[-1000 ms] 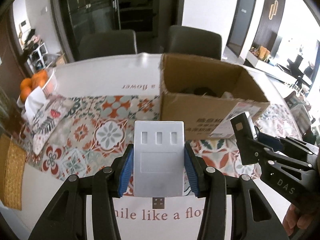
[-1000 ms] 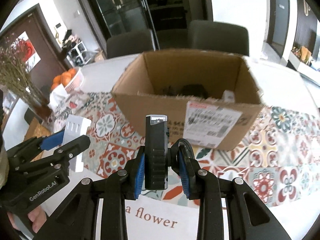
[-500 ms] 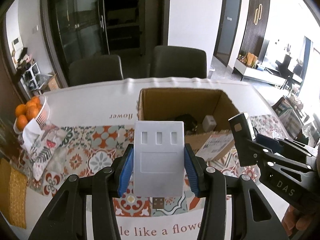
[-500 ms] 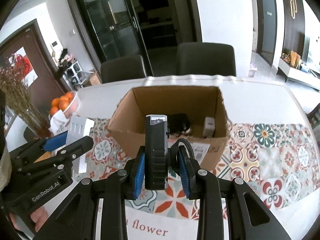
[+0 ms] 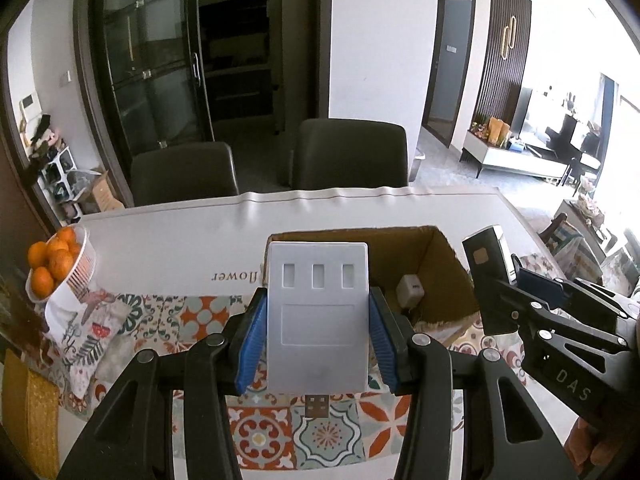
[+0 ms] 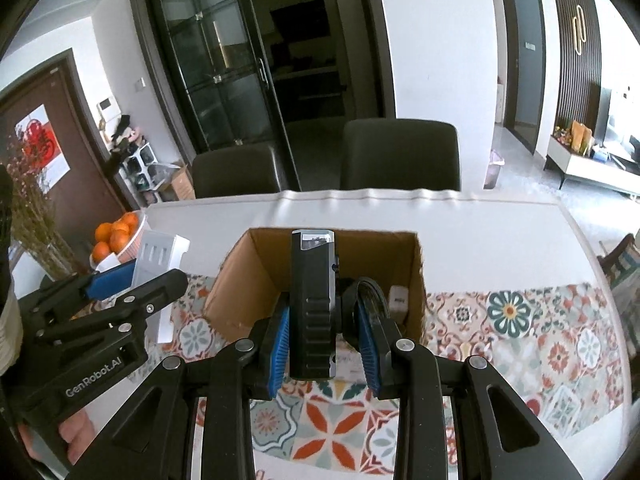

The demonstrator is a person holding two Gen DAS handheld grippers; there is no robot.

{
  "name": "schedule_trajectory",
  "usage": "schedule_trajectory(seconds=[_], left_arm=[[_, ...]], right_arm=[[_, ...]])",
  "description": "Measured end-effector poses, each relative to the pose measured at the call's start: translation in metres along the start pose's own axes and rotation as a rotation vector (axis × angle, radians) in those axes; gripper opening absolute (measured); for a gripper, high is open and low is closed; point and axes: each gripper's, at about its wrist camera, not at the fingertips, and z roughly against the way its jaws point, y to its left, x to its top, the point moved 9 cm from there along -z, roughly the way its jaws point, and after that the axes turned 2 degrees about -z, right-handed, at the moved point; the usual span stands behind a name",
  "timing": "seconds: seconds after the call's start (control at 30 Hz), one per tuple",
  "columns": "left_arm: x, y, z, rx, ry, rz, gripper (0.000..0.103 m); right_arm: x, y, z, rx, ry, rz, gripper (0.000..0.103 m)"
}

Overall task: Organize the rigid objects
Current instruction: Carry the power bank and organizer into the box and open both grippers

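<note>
Left wrist: left tool point(image 5: 318, 338) gripping white hub point(image 5: 317, 316), right tool point(image 5: 505, 280) ("DAS") clamping black device point(image 5: 486, 264).

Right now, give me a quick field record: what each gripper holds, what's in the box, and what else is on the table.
left gripper: shut on white USB hub, plug end toward the camera
right gripper: shut on black device, upright
cardboard box: open, holds a white charger and a dark item
table extras: oranges in a white basket, patterned runner
</note>
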Motion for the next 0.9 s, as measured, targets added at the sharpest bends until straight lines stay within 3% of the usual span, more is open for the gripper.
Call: schedule_trajectory(seconds=[0.4,0.9], left_arm=[[0.023,0.000,-0.055,-0.038,0.115,0.019,0.047],[0.007,0.011,-0.122,0.032,0.280,0.043,0.047]], right_arm=[[0.019,-0.013,-0.048,0.016,0.104,-0.018,0.031],[0.008,-0.031,-0.115,-0.032,0.273,-0.007,0.031]])
